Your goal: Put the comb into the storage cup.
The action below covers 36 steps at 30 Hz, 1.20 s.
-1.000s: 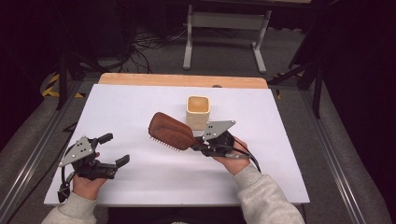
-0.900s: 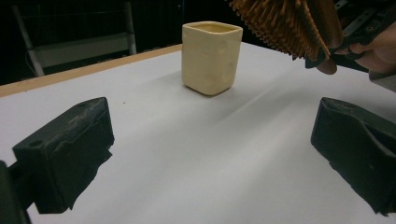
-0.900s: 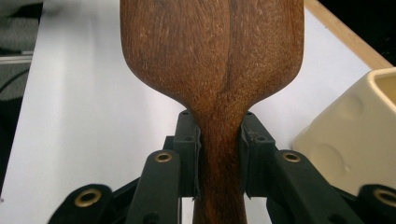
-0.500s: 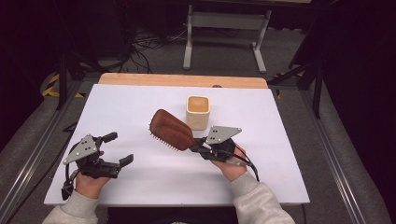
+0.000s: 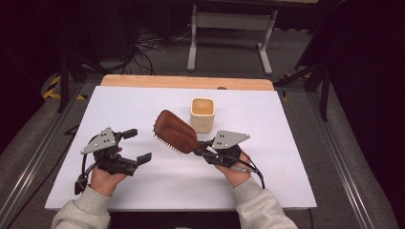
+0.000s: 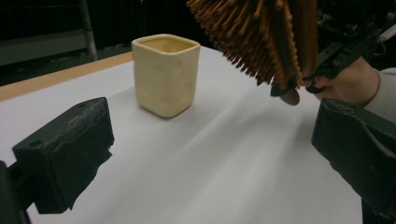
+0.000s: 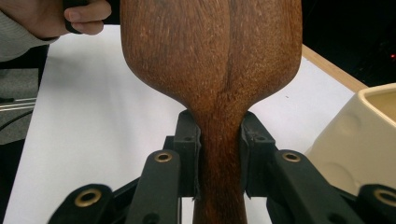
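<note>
A brown wooden hairbrush (image 5: 175,131) hangs above the white table, bristles facing down and left. My right gripper (image 5: 206,146) is shut on the hairbrush's handle (image 7: 219,154), one pad pressed against each side. A cream square cup (image 5: 203,114) stands upright just behind the brush; it also sits in the left gripper view as the cup (image 6: 165,74) and at the right edge of the right gripper view as the cup (image 7: 362,135). My left gripper (image 5: 136,145) is open at the front left with nothing between its fingers. The brush bristles (image 6: 247,37) hang over the table ahead of it.
The white table top (image 5: 267,167) has a wooden strip (image 5: 186,82) along its far edge. Behind it stand a metal frame (image 5: 229,28) and cables on a dark floor. Rails run along both sides of the table.
My left gripper has moved right and a little up, toward the brush. The right gripper with the hairbrush has stayed nearly still.
</note>
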Available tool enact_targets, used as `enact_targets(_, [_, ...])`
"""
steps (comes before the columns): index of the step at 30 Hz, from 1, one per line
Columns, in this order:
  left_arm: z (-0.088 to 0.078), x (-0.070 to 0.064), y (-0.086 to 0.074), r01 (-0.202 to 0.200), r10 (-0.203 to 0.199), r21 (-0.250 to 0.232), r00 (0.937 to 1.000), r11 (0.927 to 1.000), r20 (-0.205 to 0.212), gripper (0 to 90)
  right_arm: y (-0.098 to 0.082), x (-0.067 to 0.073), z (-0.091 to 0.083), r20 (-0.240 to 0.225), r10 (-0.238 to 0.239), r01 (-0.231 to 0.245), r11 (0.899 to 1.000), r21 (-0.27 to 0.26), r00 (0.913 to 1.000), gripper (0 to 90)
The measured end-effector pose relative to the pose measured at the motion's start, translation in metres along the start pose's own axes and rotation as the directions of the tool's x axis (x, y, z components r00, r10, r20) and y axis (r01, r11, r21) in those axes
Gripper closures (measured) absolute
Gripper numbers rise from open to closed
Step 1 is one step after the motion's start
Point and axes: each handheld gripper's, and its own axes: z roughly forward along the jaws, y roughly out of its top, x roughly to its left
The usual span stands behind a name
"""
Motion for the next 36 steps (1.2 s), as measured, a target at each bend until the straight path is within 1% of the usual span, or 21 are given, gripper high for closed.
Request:
enact_targets(1, [0.003,-0.001,0.002,0.001,-0.001,0.004,1.0000,1.0000,0.005,0.0,0.000,0.000,0.000,-0.002,0.002,-0.002,1.000,-0.001,1.0000,72.3])
enact_targets(2, [0.007,-0.003,0.006,-0.008,0.008,0.005,1.0000,1.0000,0.002,0.0,0.000,0.000,0.000,-0.003,0.002,-0.002,1.000,-0.001,1.0000,72.3])
enact_targets(3, [0.010,-0.003,0.008,-0.008,0.008,0.005,1.0000,1.0000,0.004,0.0,-0.001,0.000,0.000,0.004,-0.002,0.002,1.000,0.000,1.0000,72.3])
enact_targets(4, [0.014,-0.005,0.011,0.004,-0.004,0.008,1.0000,1.0000,0.007,0.0,-0.001,0.001,0.000,0.005,-0.002,0.002,1.000,0.001,1.0000,72.3])
enact_targets(6, [0.021,-0.006,0.015,0.015,-0.015,0.022,0.9999,0.9996,0.005,0.0,-0.002,0.001,0.000,0.006,0.000,0.000,1.000,0.001,1.0000,72.3])
enact_targets(7, [0.024,-0.006,0.017,0.009,-0.009,0.027,1.0000,0.9996,0.002,0.0,-0.002,0.000,0.000,0.007,0.002,-0.002,1.000,-0.001,1.0000,72.3])
enact_targets(8, [0.028,-0.007,0.018,0.022,-0.022,0.034,0.9997,0.9992,0.007,0.0,-0.002,0.000,0.000,0.006,0.002,-0.002,1.000,-0.001,1.0000,72.3])
enact_targets(9, [0.031,-0.007,0.019,0.026,-0.026,0.039,0.9996,0.9989,0.012,0.0,-0.002,0.000,0.000,0.010,0.000,0.000,1.000,-0.001,1.0000,72.3])
enact_targets(11, [0.037,-0.008,0.021,0.044,-0.046,0.043,0.9983,0.9981,0.035,0.0,-0.002,0.000,0.000,0.010,-0.001,0.001,1.000,0.000,1.0000,72.3])
enact_targets(12, [0.040,-0.009,0.022,0.032,-0.034,0.040,0.9986,0.9987,0.040,0.0,-0.002,0.001,0.000,0.014,-0.003,0.003,1.000,0.000,0.9999,72.3])
enact_targets(14, [0.045,-0.013,0.024,0.037,-0.039,0.042,0.9978,0.9984,0.053,0.0,-0.003,0.000,0.000,0.016,-0.001,0.001,1.000,-0.002,0.9999,72.3])
enact_targets(16, [0.050,-0.014,0.026,0.027,-0.029,0.049,0.9981,0.9985,0.055,0.0,-0.003,0.000,-0.001,0.017,0.001,-0.001,1.000,-0.005,0.9999,72.3])
enact_targets(18, [0.053,-0.015,0.028,0.027,-0.030,0.048,0.9982,0.9985,0.052,0.0,-0.003,0.000,-0.001,0.024,0.001,-0.001,1.000,-0.007,0.9997,72.3])
enact_targets(20, [0.056,-0.016,0.029,0.035,-0.038,0.054,0.9980,0.9979,0.050,0.0,-0.004,0.000,-0.002,0.028,0.002,-0.002,1.000,-0.009,0.9996,72.3])
enact_targets(24, [0.062,-0.016,0.032,0.038,-0.041,0.066,0.9983,0.9971,0.042,0.0,-0.004,0.000,-0.002,0.032,0.002,-0.002,1.000,-0.009,0.9995,72.3])
enact_targets(27, [0.067,-0.017,0.033,0.061,-0.066,0.084,0.9964,0.9946,0.054,0.0,-0.004,0.000,-0.001,0.038,0.005,-0.005,1.000,-0.008,0.9993,72.3])
enact_targets(28, [0.069,-0.016,0.034,0.057,-0.061,0.083,0.9970,0.9949,0.048,0.0,-0.005,0.000,-0.001,0.039,0.006,-0.006,1.000,-0.007,0.9992,72.3])
enact_targets(30, [0.071,-0.017,0.034,0.066,-0.070,0.080,0.9964,0.9946,0.048,0.0,-0.005,-0.001,-0.001,0.044,0.009,-0.008,1.000,-0.006,0.9990,72.3])
enact_targets(32, [0.073,-0.018,0.034,0.062,-0.066,0.080,0.9967,0.9948,0.047,0.0,-0.006,0.000,-0.001,0.053,0.001,-0.001,1.000,-0.003,0.9986,72.3])
enact_targets(34, [0.075,-0.019,0.034,0.069,-0.072,0.078,0.9963,0.9946,0.047,0.0,-0.006,0.001,0.000,0.053,0.001,-0.001,1.000,0.000,0.9986,72.3])
enact_targets(36, [0.076,-0.019,0.035,0.061,-0.065,0.084,0.9968,0.9946,0.046,0.1,-0.006,0.001,0.001,0.055,0.001,-0.001,1.000,0.004,0.9985,72.3])
